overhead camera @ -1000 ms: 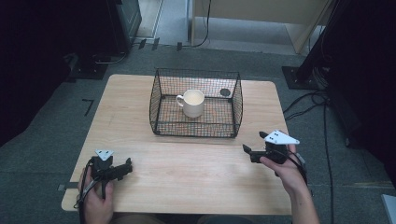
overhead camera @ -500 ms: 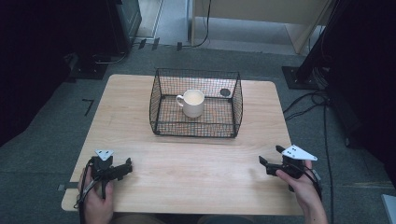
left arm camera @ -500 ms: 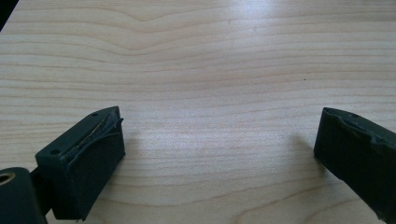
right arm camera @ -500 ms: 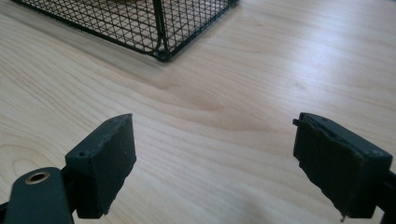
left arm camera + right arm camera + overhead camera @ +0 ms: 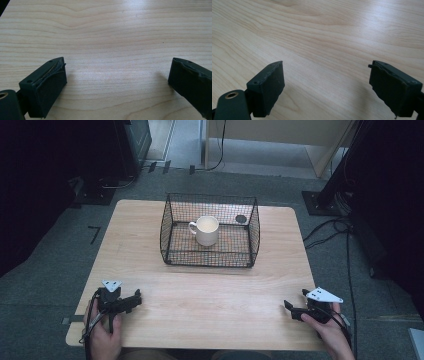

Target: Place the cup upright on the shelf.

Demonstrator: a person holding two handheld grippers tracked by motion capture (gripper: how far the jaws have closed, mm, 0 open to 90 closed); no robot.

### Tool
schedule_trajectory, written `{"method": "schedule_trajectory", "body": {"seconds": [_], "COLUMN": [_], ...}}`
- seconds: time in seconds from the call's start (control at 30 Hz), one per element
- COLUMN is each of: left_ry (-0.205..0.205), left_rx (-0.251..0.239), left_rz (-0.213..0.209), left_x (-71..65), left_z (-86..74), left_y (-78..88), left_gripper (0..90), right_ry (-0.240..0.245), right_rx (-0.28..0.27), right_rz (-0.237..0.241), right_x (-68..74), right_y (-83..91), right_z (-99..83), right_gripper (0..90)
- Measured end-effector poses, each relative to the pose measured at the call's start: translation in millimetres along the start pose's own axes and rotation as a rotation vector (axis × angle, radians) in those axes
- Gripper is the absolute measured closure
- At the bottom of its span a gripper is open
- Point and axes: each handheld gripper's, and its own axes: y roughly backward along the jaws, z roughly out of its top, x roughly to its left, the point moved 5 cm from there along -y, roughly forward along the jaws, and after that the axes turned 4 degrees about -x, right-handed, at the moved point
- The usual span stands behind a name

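A black wire basket (image 5: 210,260) stands at the middle back of the wooden table (image 5: 210,295). Inside it a white mug (image 5: 206,230) sits upright, with a small dark round object (image 5: 241,219) behind it to the right. My left gripper (image 5: 136,296) rests low at the table's front left, open, with bare wood between its jaws (image 5: 117,80). My right gripper (image 5: 292,307) lies at the front right corner, also open over bare wood (image 5: 327,82). Both are far from the basket.
Grey carpet surrounds the table. Cables (image 5: 340,227) trail on the floor at the right, beside a dark stand base (image 5: 320,202). Dark equipment (image 5: 132,142) stands at the back left.
My right gripper has moved down and to the right, from beside the basket's front right toward the table's front right corner. The left gripper has stayed put.
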Motion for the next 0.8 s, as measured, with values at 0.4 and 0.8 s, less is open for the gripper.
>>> {"method": "schedule_trajectory", "body": {"seconds": [0.4, 0.8], "left_ry": [0.0, -0.001], "left_rx": [-0.001, 0.0], "left_rz": [0.0, 0.0], "left_x": [0.1, 0.1], "left_z": [-0.1, 0.0], "left_y": [0.0, 0.0], "left_gripper": [1.8, 1.8], "right_ry": [-0.054, -0.095], "right_rx": [0.063, 0.064], "right_rz": [-0.051, -0.105], "right_x": [0.1, 0.2], "right_y": [6.8, 7.0], "right_z": [-10.8, -10.9], "right_gripper": [13.2, 12.5]}}
